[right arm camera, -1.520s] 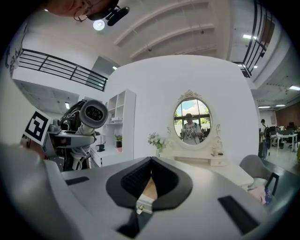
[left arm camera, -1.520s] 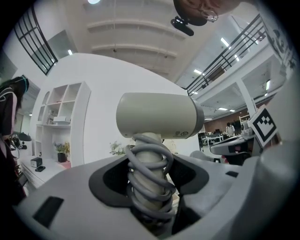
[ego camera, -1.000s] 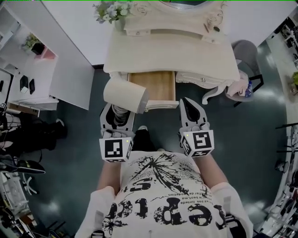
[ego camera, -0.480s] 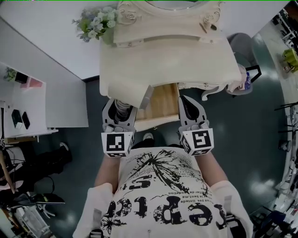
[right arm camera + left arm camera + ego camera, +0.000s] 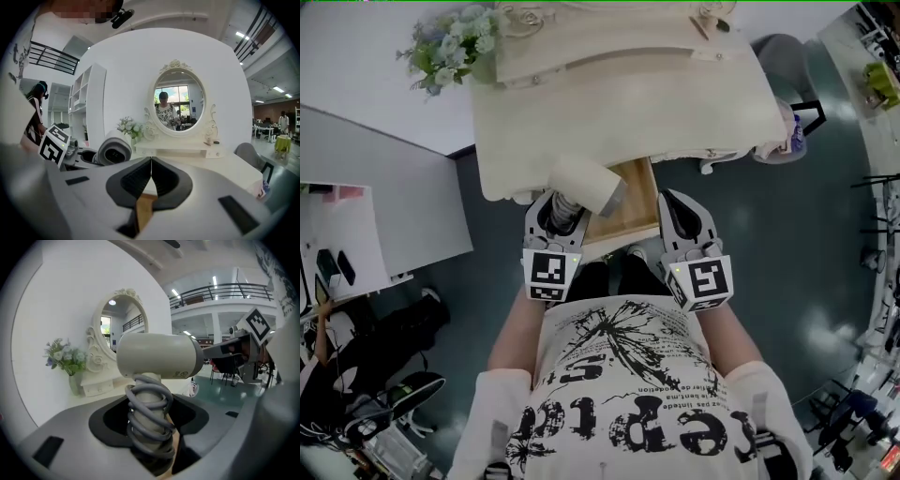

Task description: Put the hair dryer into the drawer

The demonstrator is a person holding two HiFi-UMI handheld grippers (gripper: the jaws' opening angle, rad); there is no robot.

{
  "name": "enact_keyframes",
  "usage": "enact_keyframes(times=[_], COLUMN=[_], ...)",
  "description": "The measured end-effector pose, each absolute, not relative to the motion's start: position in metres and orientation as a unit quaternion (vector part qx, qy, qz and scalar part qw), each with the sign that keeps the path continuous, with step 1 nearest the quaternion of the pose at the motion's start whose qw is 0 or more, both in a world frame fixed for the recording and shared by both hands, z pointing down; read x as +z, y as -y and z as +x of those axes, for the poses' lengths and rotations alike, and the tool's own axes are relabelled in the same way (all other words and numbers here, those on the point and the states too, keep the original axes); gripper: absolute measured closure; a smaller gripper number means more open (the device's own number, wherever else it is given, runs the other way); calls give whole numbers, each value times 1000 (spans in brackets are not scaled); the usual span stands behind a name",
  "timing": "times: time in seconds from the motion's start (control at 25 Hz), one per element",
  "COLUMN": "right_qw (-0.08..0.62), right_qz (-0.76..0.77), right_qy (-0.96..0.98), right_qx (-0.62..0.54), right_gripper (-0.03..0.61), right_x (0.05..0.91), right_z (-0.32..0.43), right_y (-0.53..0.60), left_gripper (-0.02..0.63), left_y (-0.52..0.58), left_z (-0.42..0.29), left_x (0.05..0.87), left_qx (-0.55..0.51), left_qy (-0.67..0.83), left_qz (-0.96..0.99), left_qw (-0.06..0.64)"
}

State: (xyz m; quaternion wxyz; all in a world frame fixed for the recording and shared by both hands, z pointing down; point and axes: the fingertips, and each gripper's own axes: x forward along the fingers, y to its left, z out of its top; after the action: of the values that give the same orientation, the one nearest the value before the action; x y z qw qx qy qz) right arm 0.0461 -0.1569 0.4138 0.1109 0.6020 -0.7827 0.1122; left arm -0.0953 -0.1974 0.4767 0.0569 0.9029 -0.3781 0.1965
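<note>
Shows a cream hair dryer (image 5: 157, 356), barrel level, with a grey cord (image 5: 149, 423) coiled round its handle. Pinches that handle between the fingers of the left gripper (image 5: 560, 214), seemingly just above the left front corner of the open wooden drawer (image 5: 628, 202). Presses the fingers of the right gripper (image 5: 151, 173) together on nothing. Beyond: cream surface (image 5: 675, 103), oval mirror (image 5: 179, 101), flowers (image 5: 450, 47), dark floor (image 5: 769, 244).
</note>
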Motion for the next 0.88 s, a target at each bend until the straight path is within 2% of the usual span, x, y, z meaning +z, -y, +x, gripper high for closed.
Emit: enact_keyframes(times=[0.12,0.44,0.88], right_qw=[122,136,138], right_qz=[603,605,606], right_qy=[777,762,754], right_qx=[132,185,211], right_gripper=[561,561,561], right_x=[430,475,511], right_z=[58,84,112], right_y=[159,161,159], left_gripper=[359,359,359], left_y=[200,196,151], left_z=[-74,-27,0], left_x=[506,603,721], left_qx=[224,347,497], left_qy=[340,210,9], left_qz=[911,914,866], left_qw=[63,19,53])
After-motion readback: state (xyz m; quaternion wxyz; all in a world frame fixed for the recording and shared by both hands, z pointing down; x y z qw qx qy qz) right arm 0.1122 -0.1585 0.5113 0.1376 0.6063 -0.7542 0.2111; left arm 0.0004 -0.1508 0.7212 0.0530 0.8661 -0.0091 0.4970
